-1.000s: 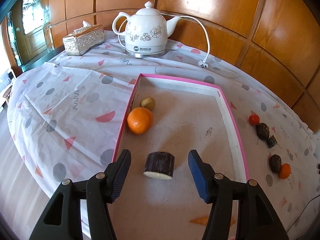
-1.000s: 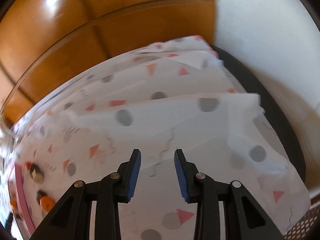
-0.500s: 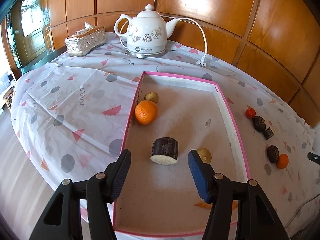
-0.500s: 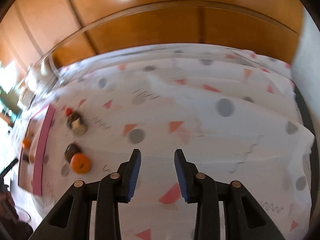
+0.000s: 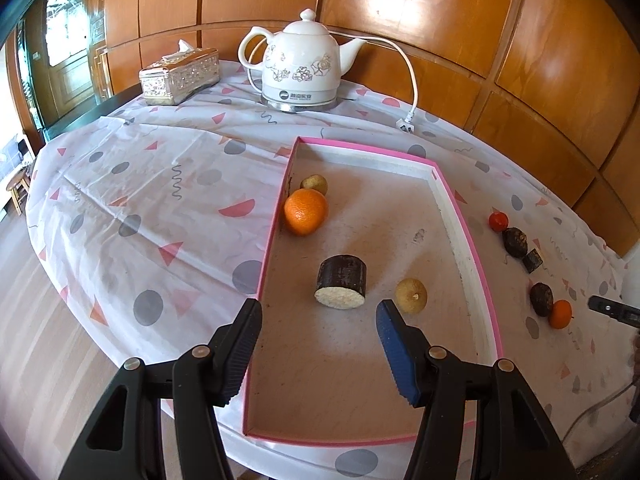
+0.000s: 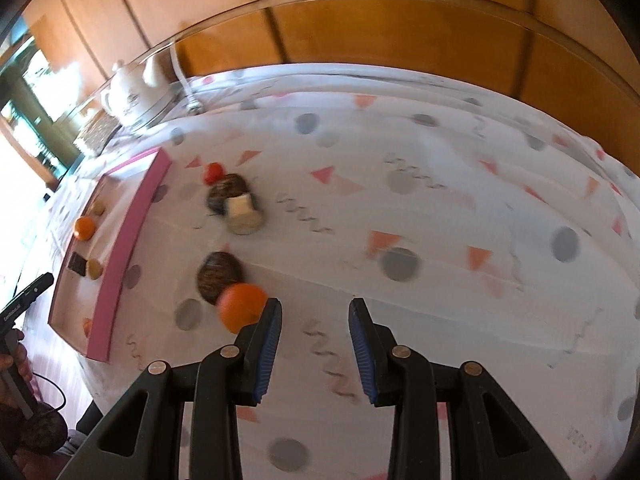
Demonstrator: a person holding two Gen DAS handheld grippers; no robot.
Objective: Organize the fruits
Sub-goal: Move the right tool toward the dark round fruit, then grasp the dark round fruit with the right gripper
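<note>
Hovering over the near end of a shallow pink-rimmed rectangular tray [image 5: 456, 216], the left gripper [image 5: 318, 350] is being held with its black and blue jaws spread apart and nothing between them, so it's released. Inside the tray a big round orange [image 5: 306, 211] is sitting beside a small tan round fruit [image 5: 314, 184] by the left wall, while a dark-skinned cut chunk with a pale face [image 5: 342, 287] and another small tan round fruit [image 5: 411, 295] are lying closer to the jaws. The tray is being carried by a white tablecloth with grey dots and pink triangles [image 5: 160, 200], and a white ceramic electric kettle with a flower print [image 5: 301, 70] and a silvery patterned tissue box [image 5: 180, 76] are standing at the far edge. Over on the cloth right of the tray, the right gripper [image 6: 315, 342] is being held with a narrow gap between its jaws, empty too, only cloth showing in there. A small orange mandarin [image 6: 240, 307] is lying just left of its left finger, touching a dark wrinkly round fruit [image 6: 218, 277]. Further off a little red fruit [image 6: 212, 172] and more dark pieces are being blurred, so no details there.
</note>
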